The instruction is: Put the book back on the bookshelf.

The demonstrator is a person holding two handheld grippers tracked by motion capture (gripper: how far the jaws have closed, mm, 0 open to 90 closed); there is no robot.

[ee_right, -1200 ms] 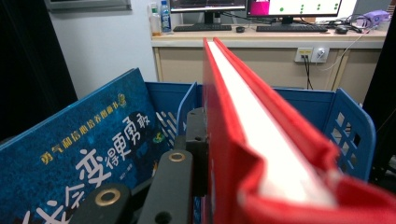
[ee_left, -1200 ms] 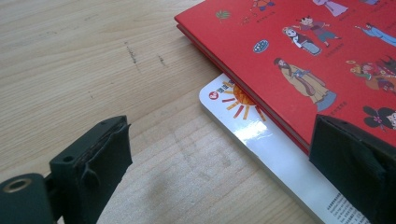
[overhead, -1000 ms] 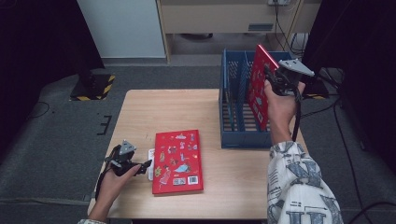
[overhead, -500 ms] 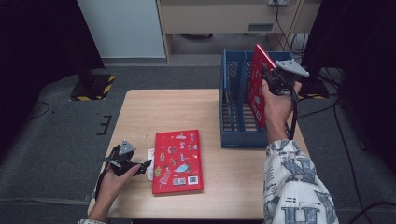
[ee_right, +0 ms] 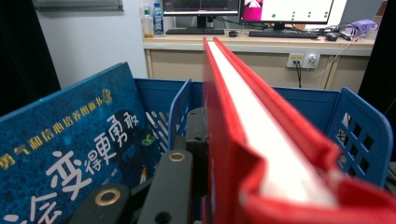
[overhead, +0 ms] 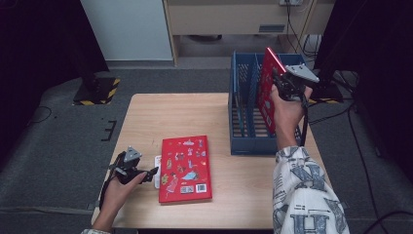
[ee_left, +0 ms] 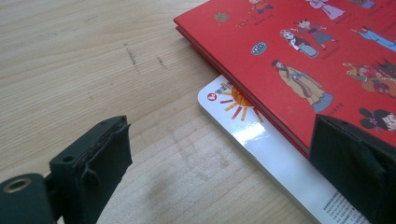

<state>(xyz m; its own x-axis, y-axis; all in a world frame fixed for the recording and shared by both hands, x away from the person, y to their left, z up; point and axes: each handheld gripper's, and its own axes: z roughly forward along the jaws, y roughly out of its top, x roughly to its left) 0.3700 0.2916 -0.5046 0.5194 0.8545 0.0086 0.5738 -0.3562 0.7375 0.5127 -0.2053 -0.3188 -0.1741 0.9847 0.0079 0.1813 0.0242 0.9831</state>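
Currently the right tool (overhead: 282, 83) is clamped on a thin red hardcover book (overhead: 267, 92), held upright on edge. Compared with a second ago, the book has come down and closer in over the blue plastic slotted file rack (overhead: 243, 141); its lower part now sits between the dividers, so insertion appears under way but not finished. In the right gripper view the red book (ee_right: 243, 154) stands beside a dark blue book (ee_right: 70, 158) already filed in the neighbouring slot.

The left tool (overhead: 146, 171) has stayed at the near left of the wooden bench (overhead: 160, 117), jaws apart, touching nothing. It points at a second red illustrated book (overhead: 186, 168) lying flat, with a white glossy booklet (ee_left: 261, 149) protruding from under its left edge.

Clearances: the rack's right wall stands near the bench's right edge. Open bench lies between the flat book and the rack. The booklet's exposed edge offers the left tool a likely entry.
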